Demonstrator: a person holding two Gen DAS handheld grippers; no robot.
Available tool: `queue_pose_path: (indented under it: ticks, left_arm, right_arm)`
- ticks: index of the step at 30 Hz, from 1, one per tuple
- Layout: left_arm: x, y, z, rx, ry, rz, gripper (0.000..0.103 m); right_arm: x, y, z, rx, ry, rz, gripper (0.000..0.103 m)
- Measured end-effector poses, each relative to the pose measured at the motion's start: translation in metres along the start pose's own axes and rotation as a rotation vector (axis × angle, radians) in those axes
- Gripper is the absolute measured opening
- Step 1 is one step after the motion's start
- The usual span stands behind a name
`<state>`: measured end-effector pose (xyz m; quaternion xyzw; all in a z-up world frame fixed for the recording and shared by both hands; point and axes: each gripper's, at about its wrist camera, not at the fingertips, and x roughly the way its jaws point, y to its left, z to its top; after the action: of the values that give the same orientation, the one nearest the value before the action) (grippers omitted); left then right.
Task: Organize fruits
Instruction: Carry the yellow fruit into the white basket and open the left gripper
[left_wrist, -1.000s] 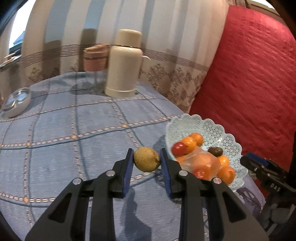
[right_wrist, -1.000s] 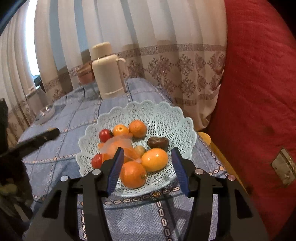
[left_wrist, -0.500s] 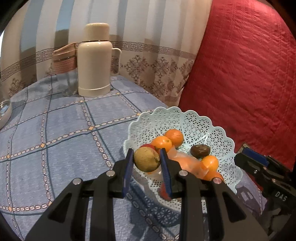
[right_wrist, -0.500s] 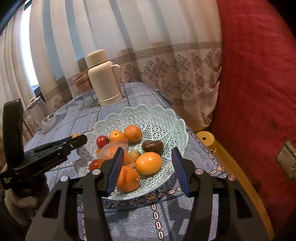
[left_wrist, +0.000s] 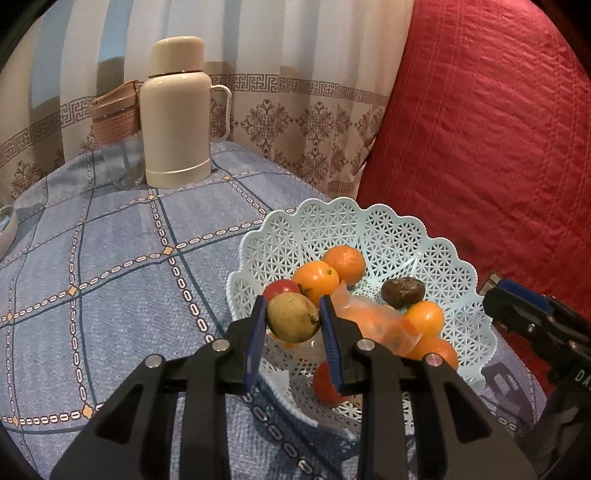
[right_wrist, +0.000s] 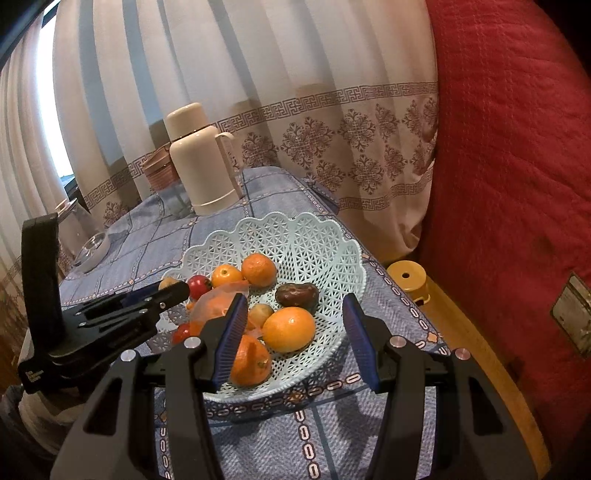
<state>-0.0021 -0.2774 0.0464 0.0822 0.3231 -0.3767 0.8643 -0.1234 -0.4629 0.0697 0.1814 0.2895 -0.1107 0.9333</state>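
Left gripper (left_wrist: 292, 325): jaws clamped on a dull yellow-brown round fruit (left_wrist: 293, 316), held over the near rim of the pale blue lattice plastic basket (left_wrist: 388, 229). Right gripper (right_wrist: 293, 332): jaws apart, empty. Yellow plastic stool (right_wrist: 408, 275) seen only from right wrist. Cream thermos flask (left_wrist: 177, 114) behind on the worktop. Lettering "DA" on right gripper, cut off.

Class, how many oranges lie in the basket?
4 oranges: two at the back, two nearer the camera. The plastic bag may hide more.

Yellow-brown fruit (left_wrist: 293, 316) held above pale lattice basket (left_wrist: 391, 229) w/ oranges (left_wrist: 316, 280) (one tomato (left_wrist: 281, 287)).
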Motion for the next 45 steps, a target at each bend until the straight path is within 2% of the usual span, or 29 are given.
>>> queue_pose_path:
  ticks: [33, 45]
  left_arm:
    - [0.005, -0.014, -0.004, 0.025, 0.005, -0.009, 0.029]
    - [0.002, -0.009, -0.006, -0.003, 0.008, -0.045, 0.029]
  right_arm:
    - [-0.005, 0.001, 0.000, 0.001, -0.010, -0.002, 0.055]
    - [-0.005, 0.001, 0.000, 0.001, -0.011, -0.001, 0.055]
